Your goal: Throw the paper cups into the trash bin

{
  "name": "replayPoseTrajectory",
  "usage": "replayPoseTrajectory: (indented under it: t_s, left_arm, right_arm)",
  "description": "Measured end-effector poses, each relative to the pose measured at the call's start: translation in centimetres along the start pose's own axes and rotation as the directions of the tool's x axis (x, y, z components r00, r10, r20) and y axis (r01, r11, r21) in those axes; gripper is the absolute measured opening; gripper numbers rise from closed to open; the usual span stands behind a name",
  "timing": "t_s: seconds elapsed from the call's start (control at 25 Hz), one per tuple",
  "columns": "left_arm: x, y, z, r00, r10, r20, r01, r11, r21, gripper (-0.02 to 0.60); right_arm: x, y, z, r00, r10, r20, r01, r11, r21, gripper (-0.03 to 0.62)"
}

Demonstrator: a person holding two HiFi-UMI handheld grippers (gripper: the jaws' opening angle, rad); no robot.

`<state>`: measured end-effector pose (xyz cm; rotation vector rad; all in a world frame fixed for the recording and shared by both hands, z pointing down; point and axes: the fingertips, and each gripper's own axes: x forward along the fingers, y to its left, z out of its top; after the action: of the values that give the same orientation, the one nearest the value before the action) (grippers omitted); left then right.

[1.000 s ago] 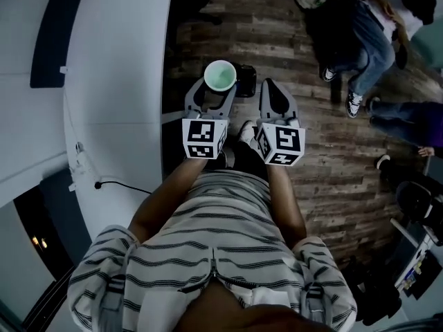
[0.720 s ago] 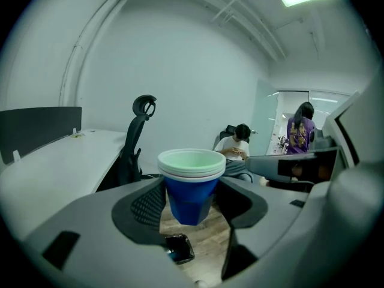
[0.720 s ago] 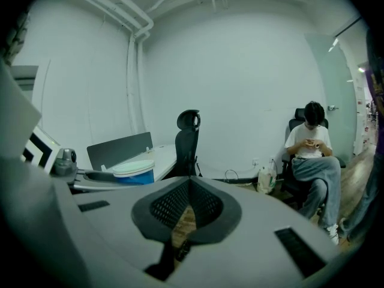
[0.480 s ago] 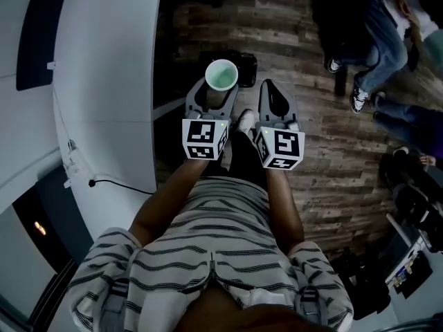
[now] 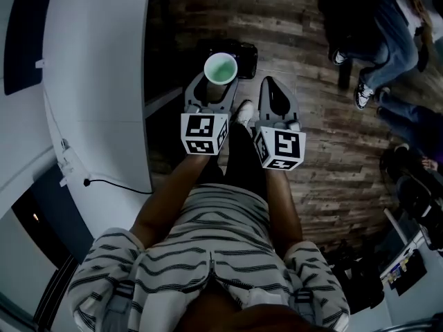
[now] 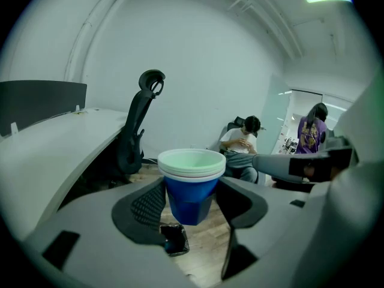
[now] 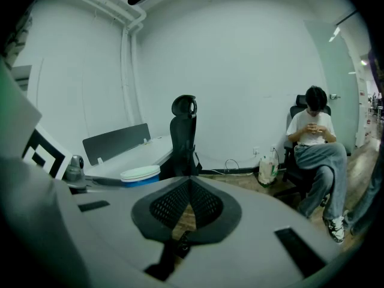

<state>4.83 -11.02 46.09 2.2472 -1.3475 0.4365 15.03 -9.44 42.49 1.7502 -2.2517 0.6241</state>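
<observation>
My left gripper (image 5: 220, 81) (image 6: 191, 198) is shut on stacked blue paper cups (image 6: 191, 185) with white rims and a pale green inside, held upright. From the head view the cups (image 5: 221, 68) hang over a small black trash bin (image 5: 242, 52) on the wooden floor, partly hiding it. In the left gripper view the bin (image 6: 174, 240) shows far below, between the jaws. My right gripper (image 5: 277, 94) (image 7: 189, 188) is shut and holds nothing, level with the left one. The cups' rim (image 7: 140, 174) shows at the left of the right gripper view.
A long white desk (image 5: 97, 81) runs along my left with a dark divider panel (image 5: 21, 33) and a cable (image 5: 111, 182). A black office chair (image 6: 138, 125) stands by the desk. Seated people (image 5: 387, 40) and their feet fill the floor at the right. Wooden floor (image 5: 325, 151) lies ahead.
I have stepped forward: the desk edge and floor slid back in the head view, and the cups now sit over the bin. Both grippers keep their hold and spacing.
</observation>
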Motion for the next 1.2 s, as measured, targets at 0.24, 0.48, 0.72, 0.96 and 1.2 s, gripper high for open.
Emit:
replayPoseTrajectory:
  t_s: [0.24, 0.48, 0.72, 0.96, 1.2]
  left_arm:
    - [1.2, 0.7, -2.7, 0.999, 0.009, -0.042, -0.010, 1.000, -0.027, 0.284]
    - [3.3, 1.2, -5.0, 0.997, 0.019, -0.074, -0.023, 0.998, -0.053, 0.284]
    - [4.9, 1.5, -7.5, 0.994, 0.027, -0.107, -0.035, 0.997, -0.071, 0.284]
    - [6.2, 2.1, -10.4, 0.987, 0.039, -0.155, -0.050, 0.996, -0.072, 0.284]
    - [7.8, 2.2, -14.3, 0.975, 0.045, -0.218, -0.059, 0.997, -0.059, 0.284]
  right_arm:
    - [0.7, -0.6, -2.4, 1.000, -0.007, -0.030, 0.007, 1.000, 0.013, 0.011]
    - [1.7, -1.5, -4.8, 0.998, -0.012, -0.060, 0.014, 1.000, 0.023, 0.011]
    - [2.5, -2.5, -6.8, 0.996, -0.020, -0.085, 0.023, 0.999, 0.042, 0.011]
    - [2.9, -3.0, -8.3, 0.995, -0.025, -0.097, 0.030, 0.998, 0.055, 0.011]
    - [2.9, -3.9, -10.2, 0.993, -0.031, -0.112, 0.039, 0.997, 0.071, 0.011]
